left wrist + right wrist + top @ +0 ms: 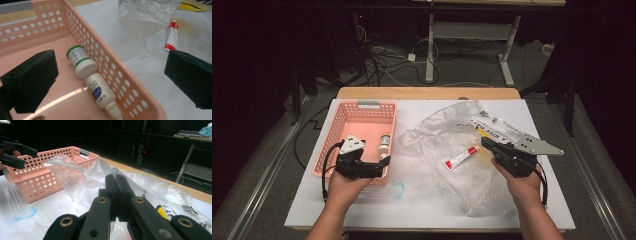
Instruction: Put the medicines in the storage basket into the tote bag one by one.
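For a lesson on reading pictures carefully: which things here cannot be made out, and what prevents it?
- Print on the dropper bottle: too small, left gripper view.
- Wording on the red-and-white tube: too small, high view.
- Yellow printed sheet: partly covered by the right gripper and the clear plastic bag.
- Dropper bottle's tip: cut off by the bottom edge.

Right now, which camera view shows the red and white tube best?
The left gripper view: the red and white tube lies close and sharp on the clear plastic bag. The high view shows the tube small, on the bag. In the right gripper view I cannot make it out.
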Tool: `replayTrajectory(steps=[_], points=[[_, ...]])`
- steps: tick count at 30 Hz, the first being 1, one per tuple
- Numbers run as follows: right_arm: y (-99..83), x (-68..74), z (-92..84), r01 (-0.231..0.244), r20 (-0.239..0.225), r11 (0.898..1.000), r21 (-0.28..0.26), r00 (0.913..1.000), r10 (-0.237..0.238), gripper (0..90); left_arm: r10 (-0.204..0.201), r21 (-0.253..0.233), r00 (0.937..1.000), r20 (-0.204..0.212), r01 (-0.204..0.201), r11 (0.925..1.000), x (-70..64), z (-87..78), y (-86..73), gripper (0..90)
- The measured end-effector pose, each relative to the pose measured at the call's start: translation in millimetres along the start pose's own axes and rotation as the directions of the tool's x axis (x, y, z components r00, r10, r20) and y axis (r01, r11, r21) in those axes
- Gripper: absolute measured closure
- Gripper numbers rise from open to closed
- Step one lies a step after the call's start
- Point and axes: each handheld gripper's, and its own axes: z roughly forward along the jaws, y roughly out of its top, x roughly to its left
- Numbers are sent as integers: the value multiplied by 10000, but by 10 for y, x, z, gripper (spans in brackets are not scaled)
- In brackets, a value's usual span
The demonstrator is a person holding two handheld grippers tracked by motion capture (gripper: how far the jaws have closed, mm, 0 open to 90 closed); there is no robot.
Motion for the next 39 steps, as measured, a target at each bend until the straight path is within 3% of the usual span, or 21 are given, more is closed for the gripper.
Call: replayTrajectory(steps=[12, 19, 24, 33, 39], points=[[-11, -18, -2, -22, 87, 10000, 74, 10000, 21, 900, -377, 86, 9969, -687, 384, 9992, 261, -96, -64, 0], [-7, -13, -5, -37, 79, 9999, 93, 10000, 36, 900, -598, -27, 9955, -742, 597, 9982, 318, -116, -76, 0], [2, -20, -9, -76, 30, 10000, 28, 10000, 76, 900, -518, 20, 9962, -705, 520, 9986, 314, -93, -67, 0], [-1, -15, 0, -76, 48, 10000, 57, 10000, 76, 900, -609, -333, 9966, -550, 591, 9977, 277, -58, 120, 0], [10, 1, -1, -12, 42, 10000, 17, 10000, 12, 900, -538, 118, 9966, -619, 546, 9984, 309, 60, 282, 0]])
